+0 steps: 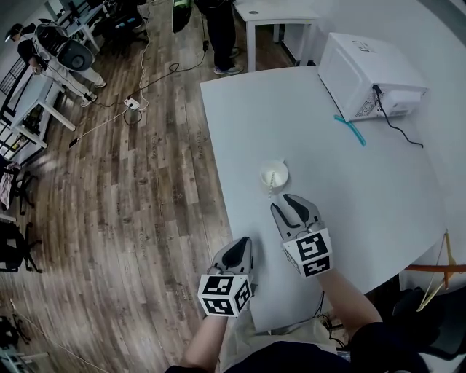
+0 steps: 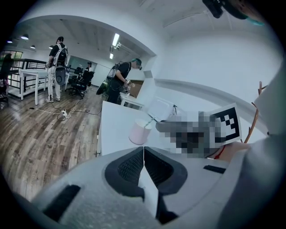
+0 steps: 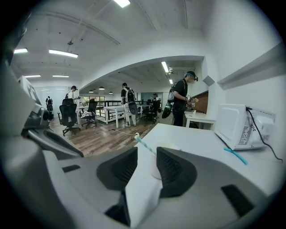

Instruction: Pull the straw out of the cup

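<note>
A pale paper cup (image 1: 274, 173) stands on the white table (image 1: 349, 182), a striped straw (image 1: 271, 191) leaning out of it toward me. My right gripper (image 1: 285, 205) is open just behind the straw's upper end, not touching it. In the right gripper view the straw (image 3: 145, 145) crosses the gap between the open jaws of the right gripper (image 3: 147, 155), with the cup (image 3: 156, 169) beyond. My left gripper (image 1: 238, 253) is shut and empty at the table's near left edge. In the left gripper view the left gripper (image 2: 143, 155) points at the cup (image 2: 140, 133).
A white microwave (image 1: 368, 76) with a black cable sits at the table's far right, a loose teal straw (image 1: 351, 130) beside it. A small white table (image 1: 280, 18) and people stand beyond on the wooden floor (image 1: 131, 182). The table edge runs left of the cup.
</note>
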`<control>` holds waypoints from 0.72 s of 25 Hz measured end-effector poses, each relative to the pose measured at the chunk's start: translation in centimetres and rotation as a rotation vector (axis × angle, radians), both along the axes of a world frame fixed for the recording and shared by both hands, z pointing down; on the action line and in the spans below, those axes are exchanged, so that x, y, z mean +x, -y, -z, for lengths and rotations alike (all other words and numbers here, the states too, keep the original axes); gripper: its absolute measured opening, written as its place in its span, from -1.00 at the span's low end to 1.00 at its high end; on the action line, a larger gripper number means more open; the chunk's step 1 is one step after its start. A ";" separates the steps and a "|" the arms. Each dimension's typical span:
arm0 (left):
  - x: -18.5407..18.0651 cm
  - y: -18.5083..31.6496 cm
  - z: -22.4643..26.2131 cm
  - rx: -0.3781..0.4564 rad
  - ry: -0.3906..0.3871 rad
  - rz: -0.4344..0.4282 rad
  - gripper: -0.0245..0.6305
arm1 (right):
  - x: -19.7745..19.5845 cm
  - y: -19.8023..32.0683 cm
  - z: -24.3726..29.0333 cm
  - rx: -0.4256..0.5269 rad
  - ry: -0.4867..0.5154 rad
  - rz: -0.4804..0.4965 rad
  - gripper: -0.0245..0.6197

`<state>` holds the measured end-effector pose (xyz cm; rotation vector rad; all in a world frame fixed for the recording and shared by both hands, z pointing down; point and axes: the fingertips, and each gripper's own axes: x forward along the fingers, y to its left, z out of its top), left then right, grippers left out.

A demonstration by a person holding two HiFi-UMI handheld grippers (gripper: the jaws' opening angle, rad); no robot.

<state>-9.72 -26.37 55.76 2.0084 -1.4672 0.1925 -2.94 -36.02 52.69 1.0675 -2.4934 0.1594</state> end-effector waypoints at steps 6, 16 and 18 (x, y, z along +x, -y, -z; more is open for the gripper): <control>-0.3 0.8 -0.6 -0.009 0.004 0.014 -0.86 | -1.1 1.9 -0.7 0.017 -0.022 0.013 -0.57; -0.2 0.9 -1.6 -0.031 -0.001 0.026 -0.86 | -2.1 3.7 -3.0 0.012 -0.064 0.019 -0.57; -0.2 0.7 -1.9 -0.038 -0.001 0.026 -0.86 | -2.2 3.9 -3.2 0.015 -0.070 0.022 -0.57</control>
